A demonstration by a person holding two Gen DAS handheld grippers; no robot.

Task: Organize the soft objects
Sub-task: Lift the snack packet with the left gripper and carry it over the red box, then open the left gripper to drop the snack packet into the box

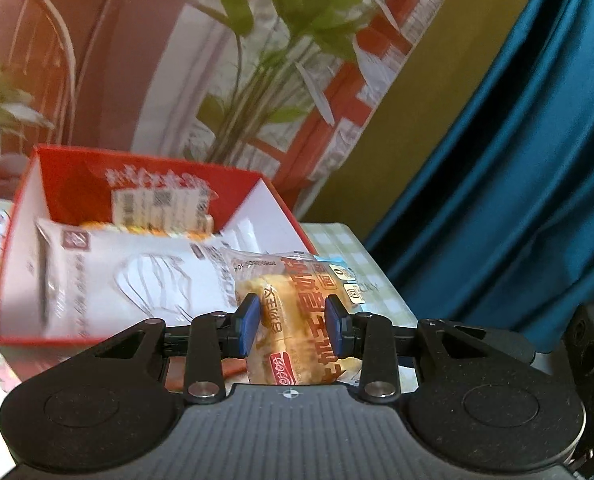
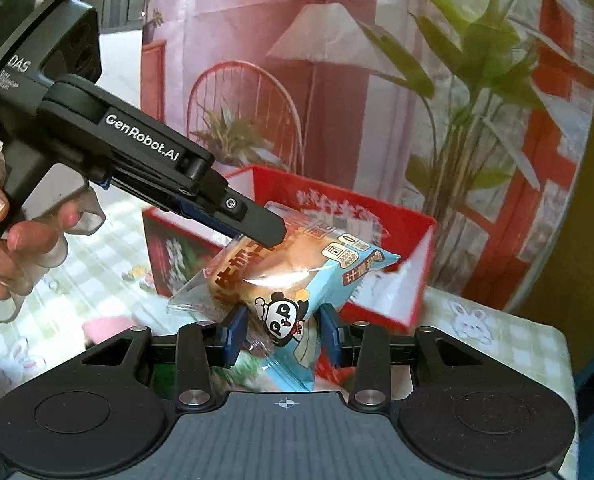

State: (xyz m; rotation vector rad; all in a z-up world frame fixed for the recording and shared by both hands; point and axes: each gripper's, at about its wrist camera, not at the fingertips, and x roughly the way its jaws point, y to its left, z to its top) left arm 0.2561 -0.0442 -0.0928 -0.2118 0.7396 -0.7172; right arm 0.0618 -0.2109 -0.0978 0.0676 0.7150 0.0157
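Right wrist view: both grippers, left [image 1: 293, 326] & right [image 2: 279, 334], clamp one bread pack [image 2: 293, 276]; carry step, next lower into red box [image 2: 393, 216]

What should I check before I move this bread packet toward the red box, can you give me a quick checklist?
1. Left gripper pads pressing the bread packet: ok.
2. Right gripper pads on the same packet's panda end: ok.
3. Packet lifted off the checked tablecloth: ok.
4. Red box open on top: ok.
5. Free room in the box: cannot tell; a white packet already fills much of it.
6. Wrapper intact at the pinch points: cannot tell.
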